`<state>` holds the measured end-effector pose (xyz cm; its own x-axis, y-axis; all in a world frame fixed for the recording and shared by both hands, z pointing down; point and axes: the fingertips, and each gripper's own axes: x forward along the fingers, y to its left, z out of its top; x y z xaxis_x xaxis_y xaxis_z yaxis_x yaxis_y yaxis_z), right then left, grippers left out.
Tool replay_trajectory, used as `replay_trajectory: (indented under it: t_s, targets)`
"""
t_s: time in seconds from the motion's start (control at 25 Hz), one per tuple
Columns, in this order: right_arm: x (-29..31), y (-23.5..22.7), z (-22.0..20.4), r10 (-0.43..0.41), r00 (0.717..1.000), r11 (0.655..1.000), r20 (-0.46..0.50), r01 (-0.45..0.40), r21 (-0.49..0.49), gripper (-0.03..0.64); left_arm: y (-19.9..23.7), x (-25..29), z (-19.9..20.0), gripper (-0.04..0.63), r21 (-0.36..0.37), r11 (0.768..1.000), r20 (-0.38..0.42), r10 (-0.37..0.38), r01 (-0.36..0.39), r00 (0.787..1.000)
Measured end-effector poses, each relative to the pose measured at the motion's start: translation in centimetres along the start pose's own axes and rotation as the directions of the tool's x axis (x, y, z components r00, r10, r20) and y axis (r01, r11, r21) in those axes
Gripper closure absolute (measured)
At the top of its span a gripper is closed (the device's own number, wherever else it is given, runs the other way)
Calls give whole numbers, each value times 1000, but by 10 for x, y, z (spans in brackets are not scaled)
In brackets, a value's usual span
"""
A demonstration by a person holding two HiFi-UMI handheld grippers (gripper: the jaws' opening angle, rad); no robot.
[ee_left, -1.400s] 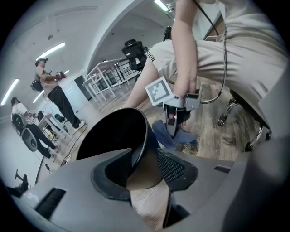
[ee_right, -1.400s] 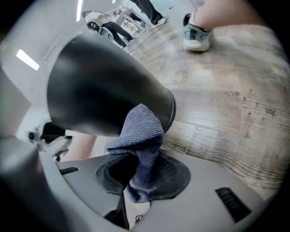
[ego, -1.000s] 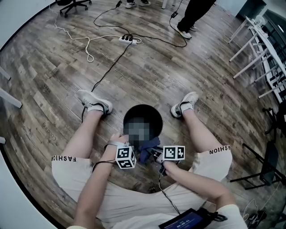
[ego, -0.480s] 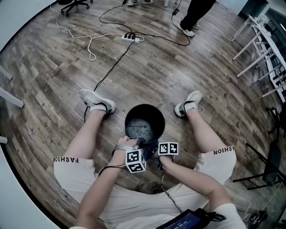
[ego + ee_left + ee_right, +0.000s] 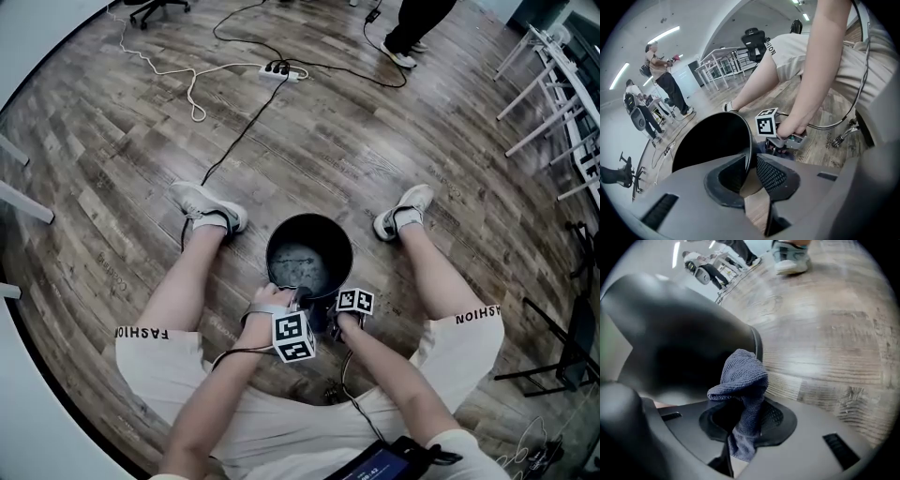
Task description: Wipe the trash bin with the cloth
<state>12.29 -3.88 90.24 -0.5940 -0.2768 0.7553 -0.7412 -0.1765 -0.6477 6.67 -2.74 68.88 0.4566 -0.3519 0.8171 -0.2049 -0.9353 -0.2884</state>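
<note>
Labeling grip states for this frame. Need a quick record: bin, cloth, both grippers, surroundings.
setting: person seated on wood floor, legs apart
trash bin: black, upright, between the person's legs
left gripper: jaws have just been closing; now clamped on the bin's near rim, one jaw inside, one outside
right gripper: shut on cloth
cloth: blue, bunched, sticking up from the jaws beside the bin's outer wall; contact with the wall unclear
background: power strip with cables on the floor beyond the bin
</note>
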Motion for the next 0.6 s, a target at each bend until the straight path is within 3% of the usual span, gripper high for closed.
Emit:
replay_trajectory:
  t_s: [0.12,0.24,0.44,0.52,0.6]
  targets:
    - [-8,4,-6,11,1000,1000,-28,-11,19,528,2,-4,-3,508,6,1000,11,11,-11,1000]
    - [-34,19,-15,6,996,998,-89,-11,-54,528,10,-13,-6,478,30,1000,27,10,-11,1000]
    - [-102,87,-19,83,991,976,-103,-102,-192,528,26,-29,-21,417,40,999,54,-18,15,998]
    - [-129,124,-19,137,987,955,-83,-154,-253,528,24,-28,-25,419,48,998,60,-33,30,998]
    - [-151,156,-18,194,979,935,-66,-204,-291,528,18,-27,-26,478,58,997,62,-50,46,997]
